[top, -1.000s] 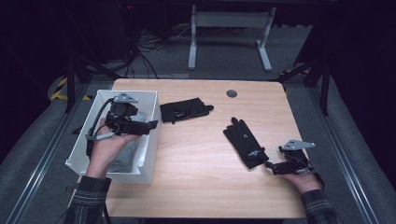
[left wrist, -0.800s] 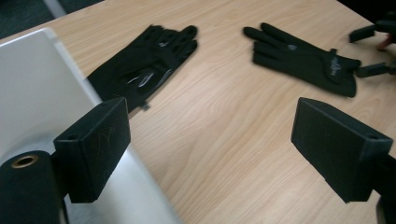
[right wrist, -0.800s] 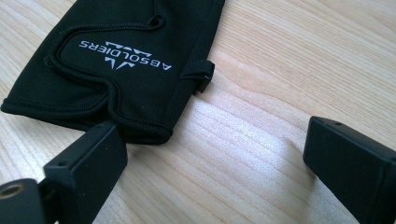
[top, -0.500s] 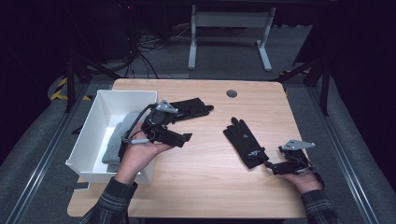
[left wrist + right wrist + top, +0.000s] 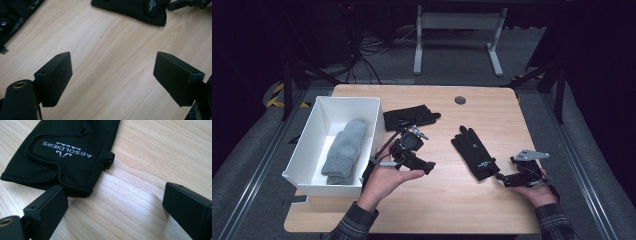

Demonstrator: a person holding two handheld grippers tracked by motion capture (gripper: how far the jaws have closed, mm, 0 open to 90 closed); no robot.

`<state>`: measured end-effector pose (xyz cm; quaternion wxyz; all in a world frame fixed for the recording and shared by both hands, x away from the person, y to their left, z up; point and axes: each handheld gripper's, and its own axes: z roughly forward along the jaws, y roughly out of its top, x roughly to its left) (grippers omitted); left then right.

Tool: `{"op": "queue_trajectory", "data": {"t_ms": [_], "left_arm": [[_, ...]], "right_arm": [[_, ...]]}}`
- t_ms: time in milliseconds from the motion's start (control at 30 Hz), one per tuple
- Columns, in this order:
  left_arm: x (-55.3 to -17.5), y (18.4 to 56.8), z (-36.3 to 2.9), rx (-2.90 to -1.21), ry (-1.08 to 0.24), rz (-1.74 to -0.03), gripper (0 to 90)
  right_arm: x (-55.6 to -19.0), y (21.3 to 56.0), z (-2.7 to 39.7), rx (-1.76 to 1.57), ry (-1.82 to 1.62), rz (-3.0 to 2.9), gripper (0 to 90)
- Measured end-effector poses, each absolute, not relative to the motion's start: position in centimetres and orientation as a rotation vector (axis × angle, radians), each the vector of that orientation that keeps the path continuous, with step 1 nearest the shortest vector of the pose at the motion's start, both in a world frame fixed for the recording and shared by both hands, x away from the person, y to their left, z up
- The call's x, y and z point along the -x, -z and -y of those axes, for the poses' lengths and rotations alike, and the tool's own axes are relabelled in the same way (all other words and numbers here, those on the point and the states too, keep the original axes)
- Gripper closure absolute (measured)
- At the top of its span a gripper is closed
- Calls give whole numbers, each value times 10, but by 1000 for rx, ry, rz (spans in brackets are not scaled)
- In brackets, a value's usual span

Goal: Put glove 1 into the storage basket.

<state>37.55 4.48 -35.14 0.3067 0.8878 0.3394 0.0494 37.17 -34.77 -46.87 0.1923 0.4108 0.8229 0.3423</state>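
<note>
Two black gloves lie on the wooden table [image 5: 447, 205]. One glove [image 5: 411, 118] is beside the white box, the other glove [image 5: 474, 152] right of centre. My left gripper [image 5: 428, 166] hovers low between them, over bare wood. Its jaws stand open and empty in the left gripper view [image 5: 112, 65], having just closed slightly. My right gripper [image 5: 504, 179] rests at the cuff of the right glove. In the right gripper view, that gripper [image 5: 112, 200] is open, and the cuff, printed ABSOLDIERS [image 5: 67, 152], lies just ahead of its left jaw.
A white box [image 5: 309, 150] stands at the table's left edge with a grey knitted glove [image 5: 344, 150] inside. A dark round grommet [image 5: 460, 100] sits near the far edge. Metal desk legs [image 5: 457, 40] and cables stand on the floor beyond.
My left hand has carried its gripper from above the white box rightward and down to the middle of the table. The right gripper has stayed put.
</note>
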Motion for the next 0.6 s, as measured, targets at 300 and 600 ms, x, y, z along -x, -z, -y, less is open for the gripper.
{"op": "queue_trajectory", "data": {"t_ms": [300,600], "left_arm": [[-367,386,-40,-2345,-81,-882,270],[-363,430,-53,-2428,-176,-867,329]], "right_arm": [[-372,469,348,-1152,-962,-2313,60],[-372,469,345,-1153,-945,-2328,1]]}}
